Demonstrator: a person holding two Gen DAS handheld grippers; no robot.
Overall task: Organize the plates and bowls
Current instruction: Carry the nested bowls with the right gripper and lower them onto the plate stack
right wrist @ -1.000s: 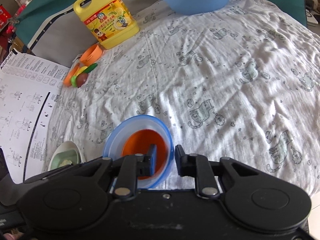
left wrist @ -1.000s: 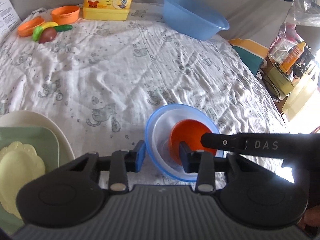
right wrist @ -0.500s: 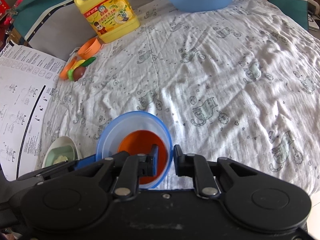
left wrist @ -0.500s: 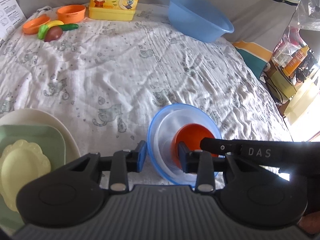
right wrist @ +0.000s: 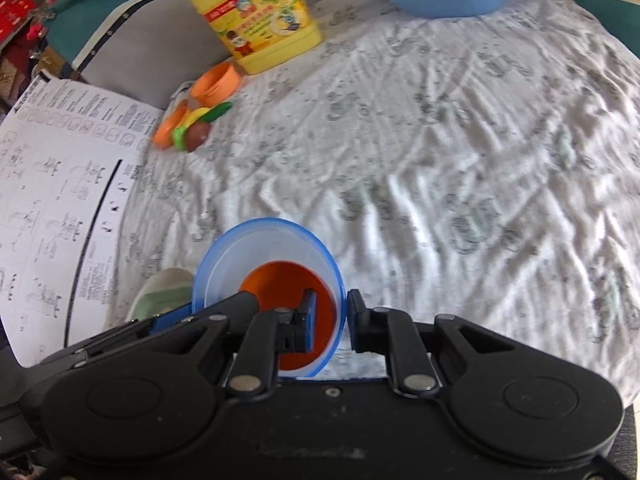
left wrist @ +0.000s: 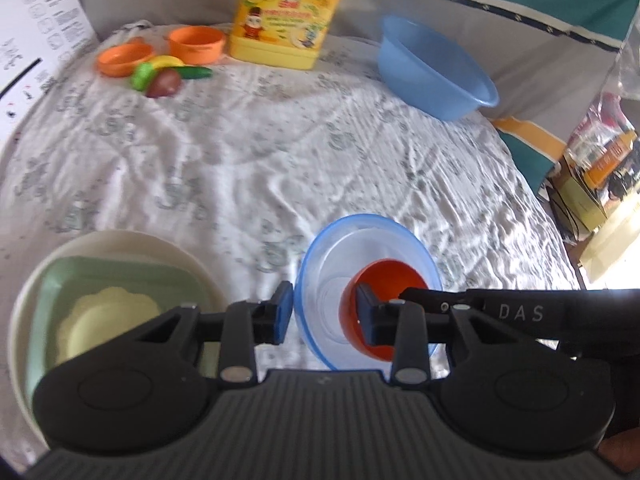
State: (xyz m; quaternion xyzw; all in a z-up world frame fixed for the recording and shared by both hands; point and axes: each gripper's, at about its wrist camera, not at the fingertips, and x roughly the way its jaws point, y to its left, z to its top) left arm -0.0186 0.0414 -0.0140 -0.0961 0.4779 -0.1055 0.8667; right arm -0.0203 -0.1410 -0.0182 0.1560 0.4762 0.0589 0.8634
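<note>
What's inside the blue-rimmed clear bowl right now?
A smaller orange bowl sits nested inside the blue-rimmed clear bowl, toward its near side. The right claw hides the orange bowl's near edge, so anything beneath can't be seen.

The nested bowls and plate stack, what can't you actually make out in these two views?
- Orange bowl: its near side is hidden by the hand-held gripper bodies in both views.
- Blue-rimmed clear bowl: whether it rests on the cloth; its underside is hidden.
- Plate stack: near part covered by the left hand-held gripper; only a sliver shows in the right wrist view.
- Yellow jug: label blurred, top cut off.
</note>
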